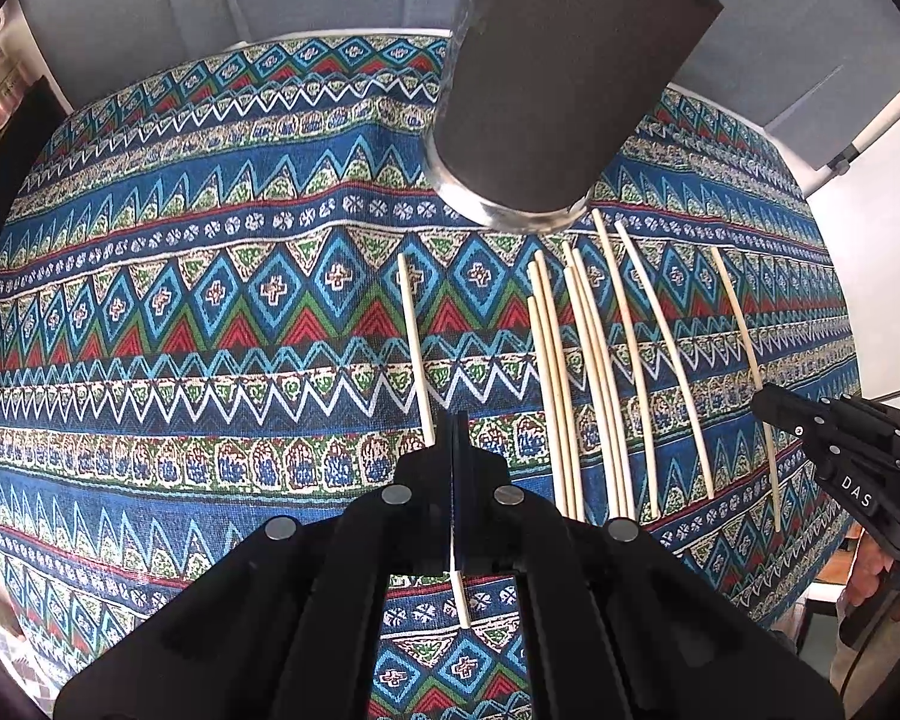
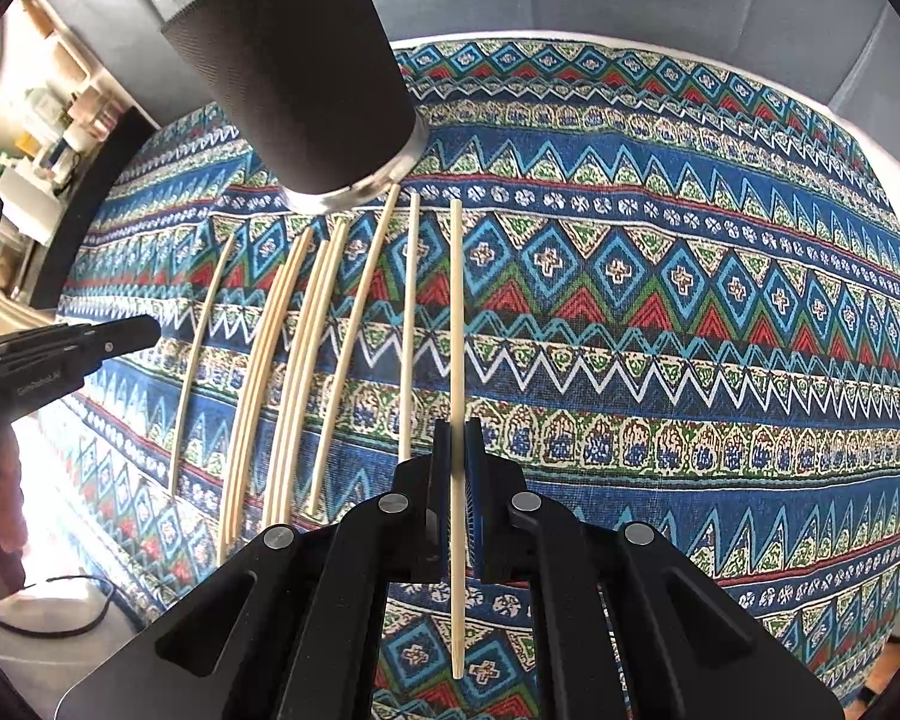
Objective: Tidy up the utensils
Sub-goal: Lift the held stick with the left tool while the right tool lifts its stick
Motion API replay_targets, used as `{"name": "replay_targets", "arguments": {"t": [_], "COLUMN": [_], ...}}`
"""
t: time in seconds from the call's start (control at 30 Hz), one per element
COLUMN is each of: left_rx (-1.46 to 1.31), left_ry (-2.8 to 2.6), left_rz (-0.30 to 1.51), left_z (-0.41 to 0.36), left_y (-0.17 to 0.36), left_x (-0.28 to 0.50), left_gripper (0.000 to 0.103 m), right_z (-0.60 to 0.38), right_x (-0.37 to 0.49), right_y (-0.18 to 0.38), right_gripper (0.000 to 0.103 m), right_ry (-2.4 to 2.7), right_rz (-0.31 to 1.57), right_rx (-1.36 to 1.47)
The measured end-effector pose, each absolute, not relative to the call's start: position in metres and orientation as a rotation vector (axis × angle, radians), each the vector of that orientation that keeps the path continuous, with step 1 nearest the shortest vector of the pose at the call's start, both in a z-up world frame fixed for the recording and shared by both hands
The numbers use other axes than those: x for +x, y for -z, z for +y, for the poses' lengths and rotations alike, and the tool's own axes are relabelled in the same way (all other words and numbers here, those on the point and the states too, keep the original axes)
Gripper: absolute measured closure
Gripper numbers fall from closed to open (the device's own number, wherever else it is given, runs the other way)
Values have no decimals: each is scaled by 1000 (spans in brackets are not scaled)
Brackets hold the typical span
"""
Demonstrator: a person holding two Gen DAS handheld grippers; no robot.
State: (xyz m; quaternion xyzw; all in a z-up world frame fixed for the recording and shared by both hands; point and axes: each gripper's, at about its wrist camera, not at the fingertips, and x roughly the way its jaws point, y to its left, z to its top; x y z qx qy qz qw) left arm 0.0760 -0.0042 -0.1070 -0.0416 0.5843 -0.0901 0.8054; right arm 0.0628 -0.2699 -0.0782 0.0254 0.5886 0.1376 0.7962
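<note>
patterned tabletop (image 1: 210,312), dark cup (image 1: 558,90) at its far side. my left jaws pinch one chopstick (image 1: 417,348), my right jaws close around another (image 2: 457,324) near the cup; best to lift level, then tip in.

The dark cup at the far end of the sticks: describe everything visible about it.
The dark cup is a tall, tapering cylinder with a matte, finely textured black sleeve over a shiny, metal-looking base rim. It stands on the patterned tablecloth, upright as far as the fisheye shows, at the far ends of the pale sticks; whether the nearest tips touch its base is unclear. Its inside is hidden. No gripper touches it.
</note>
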Motion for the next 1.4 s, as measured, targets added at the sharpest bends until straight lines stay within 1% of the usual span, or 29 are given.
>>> {"name": "replay_targets", "arguments": {"t": [0.23, 0.27, 0.43, 0.57, 0.83, 0.9, 1.0, 1.1, 1.13, 1.27, 1.3, 1.33, 1.4], "left_rx": [-94, -94, -82, -92, -101, -107, -115, -96, -83, -44, -26, -7, 28], "left_ry": [226, 229, 228, 220, 229, 212, 181, 164, 153, 114, 104, 102, 88], "left_rz": [1156, 1143, 1090, 1131, 1264, 1304, 1360, 1397, 1403, 1412, 1407, 1404, 1392], "left_z": [3, -5, -7, -3, -13, -14, -16, -19, -21, -25, -27, -31, -37], "left_y": [57, 50, 28, 39, 90, 105, 126, 142, 146, 158, 158, 160, 161], "left_x": [68, 70, 71, 75, 84, 86, 88, 91, 91, 96, 98, 100, 102], "left_gripper": [103, 103, 103, 103, 103, 99, 95, 81, 78, 73, 66, 63, 62], "right_z": [-253, -251, -229, -223, -227, -230, -234, -238, -239, -243, -244, -245, -246], "right_x": [71, 70, 78, 79, 70, 66, 60, 55, 53, 47, 46, 45, 44], "right_y": [24, 16, -16, -27, -24, -18, -10, -1, 2, 10, 11, 12, 13], "right_gripper": [98, 98, 98, 98, 98, 98, 98, 98, 98, 98, 98, 98, 98], "right_ry": [-351, -362, -391, -403, -388, -379, -364, -349, -346, -337, -337, -336, -326], "right_rz": [1139, 1119, 1024, 996, 1020, 1037, 1062, 1088, 1096, 1119, 1124, 1127, 1143], "right_rx": [65, 65, 44, 57, 63, 69, 82, 92, 98, 103, 109, 116, 132]}}
